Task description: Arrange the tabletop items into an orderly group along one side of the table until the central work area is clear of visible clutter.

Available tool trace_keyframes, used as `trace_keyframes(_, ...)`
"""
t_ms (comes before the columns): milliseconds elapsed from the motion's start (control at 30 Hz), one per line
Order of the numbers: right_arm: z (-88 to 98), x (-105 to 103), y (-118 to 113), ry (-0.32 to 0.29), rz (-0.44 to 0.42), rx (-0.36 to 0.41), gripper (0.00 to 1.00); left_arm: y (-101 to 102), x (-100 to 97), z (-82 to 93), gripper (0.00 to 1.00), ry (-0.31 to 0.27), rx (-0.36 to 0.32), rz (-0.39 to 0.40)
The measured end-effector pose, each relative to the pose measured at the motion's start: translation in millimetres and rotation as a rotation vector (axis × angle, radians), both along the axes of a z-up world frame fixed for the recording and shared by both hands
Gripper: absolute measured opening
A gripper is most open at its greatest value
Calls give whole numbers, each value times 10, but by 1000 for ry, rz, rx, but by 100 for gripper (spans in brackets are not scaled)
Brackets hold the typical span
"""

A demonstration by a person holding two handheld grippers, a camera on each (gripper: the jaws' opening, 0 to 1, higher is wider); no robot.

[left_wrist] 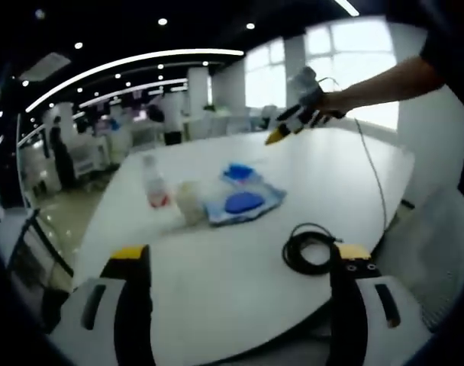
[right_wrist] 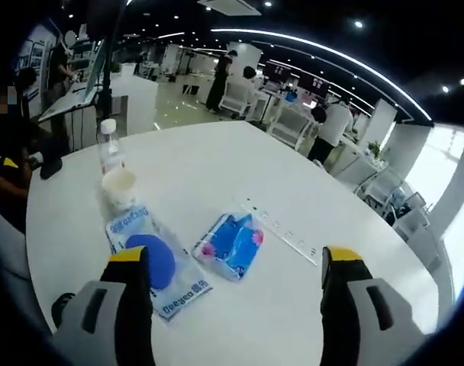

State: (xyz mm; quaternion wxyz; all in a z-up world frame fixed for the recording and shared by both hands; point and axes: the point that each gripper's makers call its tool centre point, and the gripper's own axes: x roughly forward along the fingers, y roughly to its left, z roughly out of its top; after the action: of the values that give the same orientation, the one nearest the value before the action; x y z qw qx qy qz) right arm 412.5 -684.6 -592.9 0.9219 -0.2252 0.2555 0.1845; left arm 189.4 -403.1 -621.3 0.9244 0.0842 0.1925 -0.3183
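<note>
Left gripper (left_wrist: 240, 267) jaws spread wide, nothing between them, held over the near edge of the white table (left_wrist: 217, 297) with a coiled black cable (left_wrist: 308, 248) just beside its right jaw. Right gripper (right_wrist: 236, 267) also spread and empty above the table, seen in the left gripper view at the far edge in a person's hand (left_wrist: 320, 103). Mid-table cluster: water bottle (right_wrist: 110, 149), white cup (right_wrist: 120, 187) touching it, clear bag with a blue round item (right_wrist: 152, 263), blue tissue pack (right_wrist: 232, 242) just beside, white power strip (right_wrist: 281, 229) near.
</note>
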Motion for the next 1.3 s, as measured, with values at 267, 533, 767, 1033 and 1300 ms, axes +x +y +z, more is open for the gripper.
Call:
trace_keyframes(267,-107,123,16,15,-47,30,88,17,-3,-31,94,9,14,2)
trace_keyframes(533,-252,260,-4,29,-87,45,85,64,20,-46,93,20,14,28)
trace_keyframes(767,-424,378,29,51,-92,43,84,70,24,-60,93,28,17,33)
trace_keyframes(1033,-627,528,22,83,-113,49,81,80,36,-74,90,37,25,39)
trace_keyframes(1300,-728,664,21,89,-134,87,79,104,46,-121,90,61,44,50)
